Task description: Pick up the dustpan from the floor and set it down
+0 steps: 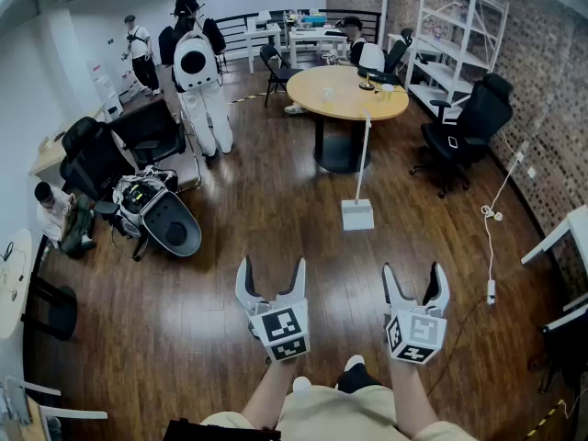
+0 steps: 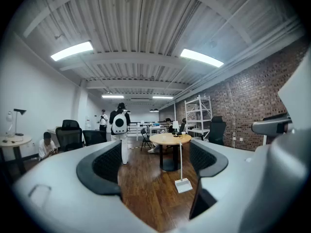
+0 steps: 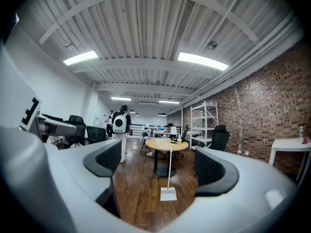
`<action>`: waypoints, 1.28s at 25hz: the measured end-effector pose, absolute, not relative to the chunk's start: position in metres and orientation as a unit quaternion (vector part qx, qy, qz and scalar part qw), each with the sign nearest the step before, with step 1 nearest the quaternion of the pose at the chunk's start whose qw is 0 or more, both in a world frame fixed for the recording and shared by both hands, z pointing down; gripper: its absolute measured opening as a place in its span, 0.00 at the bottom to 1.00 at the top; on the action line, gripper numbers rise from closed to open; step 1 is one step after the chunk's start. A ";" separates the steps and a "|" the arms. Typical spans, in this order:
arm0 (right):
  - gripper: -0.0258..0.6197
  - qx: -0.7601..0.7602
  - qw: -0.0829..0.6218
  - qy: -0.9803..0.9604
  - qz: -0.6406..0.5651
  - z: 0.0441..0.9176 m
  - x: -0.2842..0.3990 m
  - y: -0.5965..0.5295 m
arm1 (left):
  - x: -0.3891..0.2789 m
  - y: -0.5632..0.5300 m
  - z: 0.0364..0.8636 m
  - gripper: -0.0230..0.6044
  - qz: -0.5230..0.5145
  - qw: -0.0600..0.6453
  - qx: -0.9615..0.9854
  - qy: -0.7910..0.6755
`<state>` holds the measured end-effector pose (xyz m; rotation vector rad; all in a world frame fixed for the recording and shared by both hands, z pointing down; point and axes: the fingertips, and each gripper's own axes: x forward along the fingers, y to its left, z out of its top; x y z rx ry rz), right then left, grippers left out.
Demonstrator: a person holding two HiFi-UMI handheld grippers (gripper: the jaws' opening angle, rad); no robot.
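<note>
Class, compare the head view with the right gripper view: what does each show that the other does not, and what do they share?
Head view only: the person's legs, and the right gripper seen from above, open and empty, with its marker cube. Right gripper view only: the ribbed ceiling. Both: the dustpan standing on the floor ahead of the jaws, with the round table behind it.
</note>
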<state>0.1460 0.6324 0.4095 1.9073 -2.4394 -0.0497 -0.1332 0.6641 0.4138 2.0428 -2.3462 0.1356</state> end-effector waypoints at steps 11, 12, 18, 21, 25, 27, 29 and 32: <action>0.75 0.592 -0.020 -0.806 -0.014 0.387 0.194 0.516 | -0.063 0.560 0.386 0.69 0.032 -0.030 0.673 -0.738; 0.75 0.588 -0.033 -0.808 -0.013 0.384 0.199 0.507 | -0.054 0.553 0.385 0.69 0.034 -0.036 0.674 -0.737; 0.74 0.568 -0.057 -0.821 -0.009 0.381 0.218 0.479 | -0.024 0.518 0.396 0.67 0.044 -0.030 0.672 -0.739; 0.74 0.563 -0.048 -0.825 0.017 0.402 0.224 0.464 | -0.022 0.503 0.406 0.66 0.060 -0.018 0.667 -0.742; 0.74 0.572 -0.037 -0.819 0.026 0.420 0.231 0.441 | -0.019 0.480 0.415 0.65 0.069 -0.027 0.670 -0.738; 0.74 0.574 -0.026 -0.817 0.040 0.432 0.229 0.427 | -0.017 0.464 0.425 0.65 0.074 -0.019 0.680 -0.730; 0.73 0.576 -0.012 -0.816 0.053 0.445 0.225 0.413 | -0.017 0.446 0.435 0.65 0.080 -0.007 0.689 -0.721; 0.73 0.579 0.004 -0.813 0.059 0.455 0.218 0.383 | -0.021 0.411 0.444 0.64 0.078 0.003 0.698 -0.712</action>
